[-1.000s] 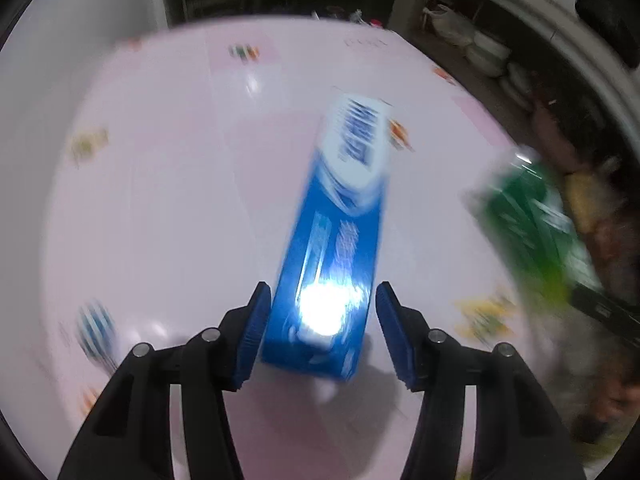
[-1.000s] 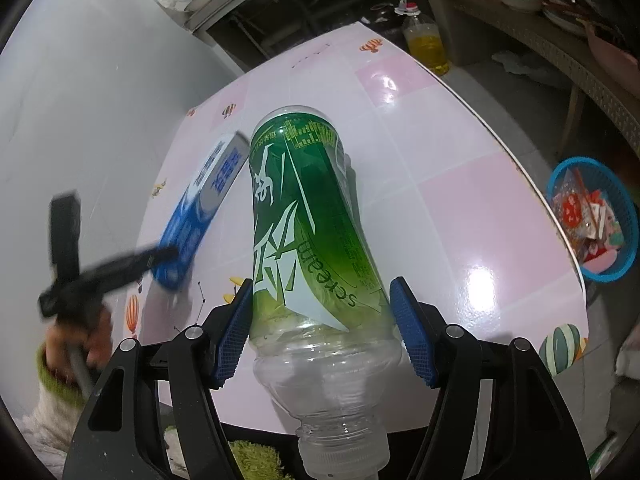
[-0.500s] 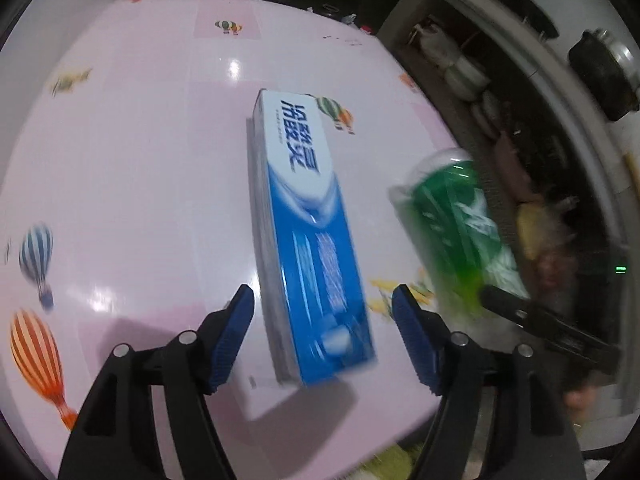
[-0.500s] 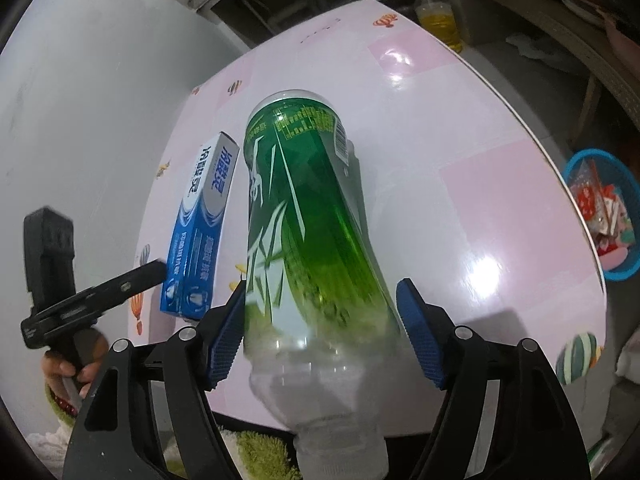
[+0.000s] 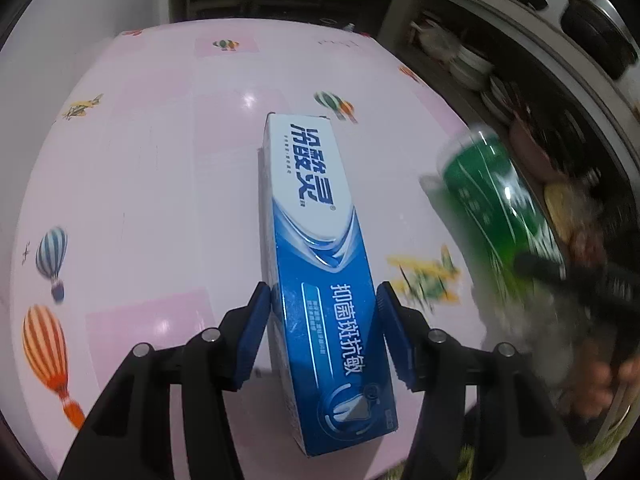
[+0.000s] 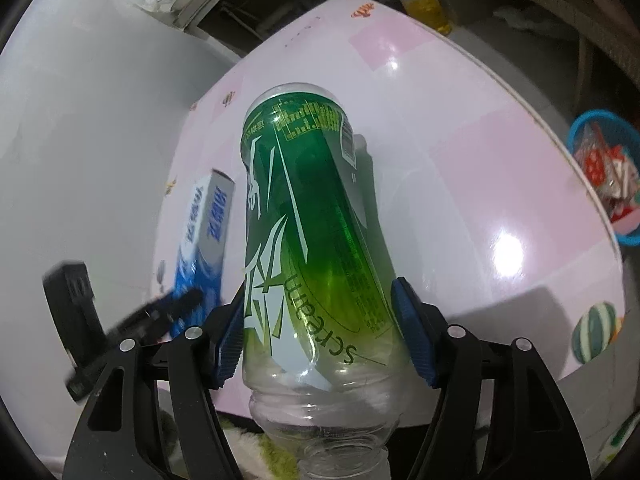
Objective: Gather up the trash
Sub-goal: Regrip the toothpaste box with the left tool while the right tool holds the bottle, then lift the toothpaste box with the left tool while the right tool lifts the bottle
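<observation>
The left gripper (image 5: 322,332) straddles the near end of the blue toothpaste box (image 5: 320,280); its jaws are closing, and both blue pads already lie against the box's long sides, so it reads as a grasp. The box's long axis runs straight away from this gripper across the pink table (image 5: 140,200), printed face up, and whether its far end rests on the table or hangs just above it cannot be told. The right gripper (image 6: 320,332) is clamped on the lower body of an empty green-labelled plastic bottle (image 6: 308,240), jaws easing inward; the bottle is held neck toward the wrist, its base pointing out over the table, long axis in line with the fingers. Taking the table as landmark, the box is over its middle and the bottle near its front edge, to the right of the box. What the coming move turns on, as I judge it, is the blue basket (image 6: 604,172), which stands below and beyond the table's right edge, well apart from both loads and already holding red and white wrappers. The right hand is the nearer to it, so the bottle would likely go first, carried sideways past the rim. A yellow-filled bottle (image 6: 424,8) stands beyond the table's far edge.
</observation>
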### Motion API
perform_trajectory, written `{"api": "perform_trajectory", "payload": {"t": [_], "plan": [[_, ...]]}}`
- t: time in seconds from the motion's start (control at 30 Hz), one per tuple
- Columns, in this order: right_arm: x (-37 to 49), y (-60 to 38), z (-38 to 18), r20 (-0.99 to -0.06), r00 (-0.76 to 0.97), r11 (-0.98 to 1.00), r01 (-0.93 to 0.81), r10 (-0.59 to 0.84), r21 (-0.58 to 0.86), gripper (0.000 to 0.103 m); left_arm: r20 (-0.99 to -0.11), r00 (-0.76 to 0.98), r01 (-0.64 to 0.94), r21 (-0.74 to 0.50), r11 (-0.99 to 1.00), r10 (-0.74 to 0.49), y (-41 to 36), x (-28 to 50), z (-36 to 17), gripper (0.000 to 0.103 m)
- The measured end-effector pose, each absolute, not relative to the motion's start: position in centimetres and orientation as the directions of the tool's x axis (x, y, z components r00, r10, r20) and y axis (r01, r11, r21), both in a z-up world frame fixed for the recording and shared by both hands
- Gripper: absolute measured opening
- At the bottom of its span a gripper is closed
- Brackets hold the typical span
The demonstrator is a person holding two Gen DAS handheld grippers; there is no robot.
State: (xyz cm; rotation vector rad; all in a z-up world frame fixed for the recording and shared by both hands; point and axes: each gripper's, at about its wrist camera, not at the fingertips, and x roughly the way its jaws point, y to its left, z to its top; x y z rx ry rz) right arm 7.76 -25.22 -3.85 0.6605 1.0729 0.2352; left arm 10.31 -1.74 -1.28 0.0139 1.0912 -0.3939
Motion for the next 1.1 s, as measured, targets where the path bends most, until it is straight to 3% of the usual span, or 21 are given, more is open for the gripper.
{"api": "perform_trajectory", "payload": {"t": [0.13, 0.43, 0.93, 1.1], "plan": [[8.1, -24.7, -3.6, -0.745, 0.461, 0.800, 0.113, 0.483, 0.589, 0.076, -0.870, 0.418, 0.355, -0.110, 0.928, -0.263, -2.6, 9.3, -1.2, 0.055], [9.2, -22.8, -3.1, -0.793, 0.423, 0.862, 0.054, 0.438, 0.505, 0.076, -0.888, 0.398, 0.371, -0.077, 0.926, -0.233, -4.4, 10.2, -2.3, 0.055], [10.3, -22.0, -3.4, -0.812, 0.412, 0.880, 0.051, 0.413, 0.473, 0.059, -0.881, 0.421, 0.353, -0.061, 0.934, -0.216, -4.9, 10.8, -2.6, 0.052], [10.1, -22.6, -3.5, -0.807, 0.418, 0.875, 0.054, 0.417, 0.481, 0.058, -0.875, 0.431, 0.361, -0.056, 0.931, -0.219, -5.1, 10.6, -2.6, 0.051]]}}
